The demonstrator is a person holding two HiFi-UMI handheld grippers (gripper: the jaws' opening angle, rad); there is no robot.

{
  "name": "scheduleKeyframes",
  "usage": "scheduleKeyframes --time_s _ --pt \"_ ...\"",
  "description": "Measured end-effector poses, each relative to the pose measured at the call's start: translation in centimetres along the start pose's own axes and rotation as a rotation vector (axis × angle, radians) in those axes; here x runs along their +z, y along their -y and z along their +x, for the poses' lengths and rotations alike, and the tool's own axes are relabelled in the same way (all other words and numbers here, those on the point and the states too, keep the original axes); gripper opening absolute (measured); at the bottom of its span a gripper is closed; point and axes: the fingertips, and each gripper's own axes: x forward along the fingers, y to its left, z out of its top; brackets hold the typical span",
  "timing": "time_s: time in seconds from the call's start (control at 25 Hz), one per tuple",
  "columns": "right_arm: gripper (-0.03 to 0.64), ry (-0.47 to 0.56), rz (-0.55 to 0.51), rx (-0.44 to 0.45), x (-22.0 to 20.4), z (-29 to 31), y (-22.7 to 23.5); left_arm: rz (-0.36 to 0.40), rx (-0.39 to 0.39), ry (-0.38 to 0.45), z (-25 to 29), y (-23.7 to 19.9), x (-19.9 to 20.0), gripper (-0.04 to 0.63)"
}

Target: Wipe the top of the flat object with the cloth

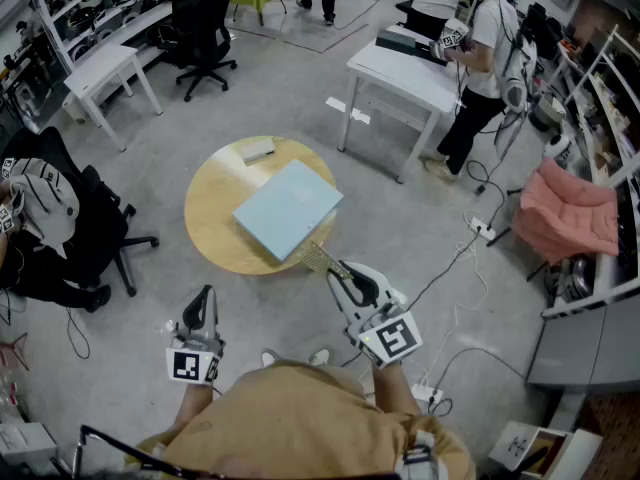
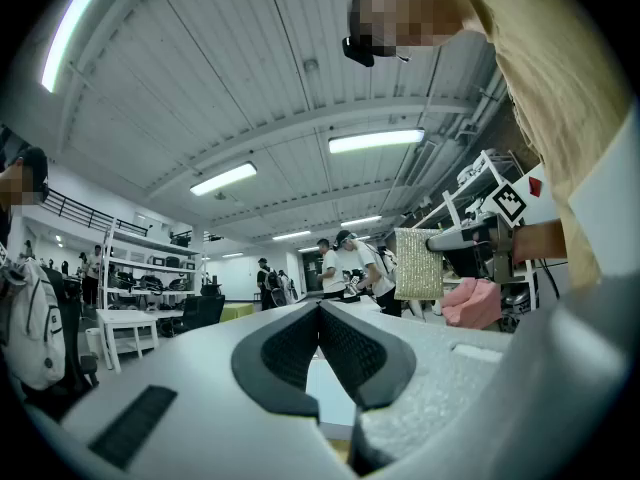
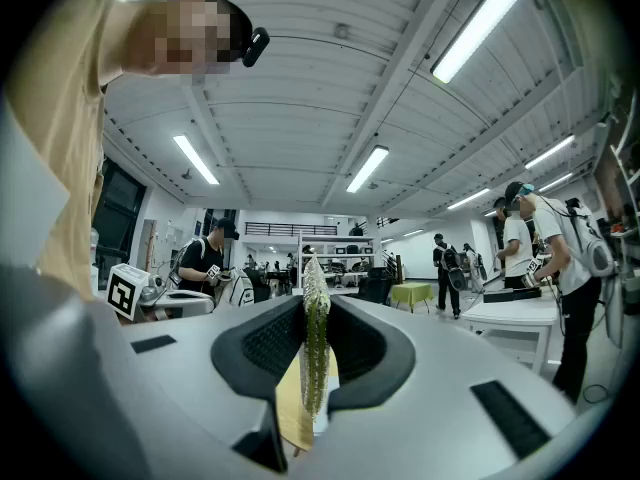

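Note:
A flat pale-blue board (image 1: 288, 208) lies on a round wooden table (image 1: 212, 223). My right gripper (image 1: 340, 272) is shut on a yellowish-green woven cloth (image 1: 320, 259), held just off the board's near corner at the table's front edge. In the right gripper view the cloth (image 3: 315, 343) stands edge-on, pinched between the jaws. My left gripper (image 1: 203, 305) hangs left of the person's body, below the table, with its jaws shut and nothing between them (image 2: 320, 318). The left gripper view also catches the cloth (image 2: 418, 263) hanging from the right gripper.
A small pale block (image 1: 258, 149) rests on the table's far edge. A black office chair (image 1: 95, 230) stands to the left, a white table (image 1: 402, 73) with a person (image 1: 480, 68) behind right, a pink chair (image 1: 565, 218) at right. Cables (image 1: 455, 268) cross the floor.

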Motion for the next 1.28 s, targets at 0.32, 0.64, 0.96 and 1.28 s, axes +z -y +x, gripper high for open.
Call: scheduleKeyframes --time_s 0.32,0.64,0.96,1.28 --pt "0.060 -0.012 -0.002 0.024 -0.8 -0.1 1.7 -0.006 0.010 -0.010 1.5 1.4 -0.8 0.003" --pt "0.061 0.009 0.040 0.073 -1.3 -0.5 3.3 -0.015 0.041 -0.016 2.6 3.2 -1.6 0.003" --pt "0.061 -0.024 0.069 0.122 -2.9 -0.4 3.7 -0.027 0.066 -0.051 2.3 4.1 -2.7 0.003" --pt "0.061 -0.051 0.057 0.114 -3.2 1.9 3.9 -0.080 0.043 -0.063 4.3 2.8 -4.6 0.003"
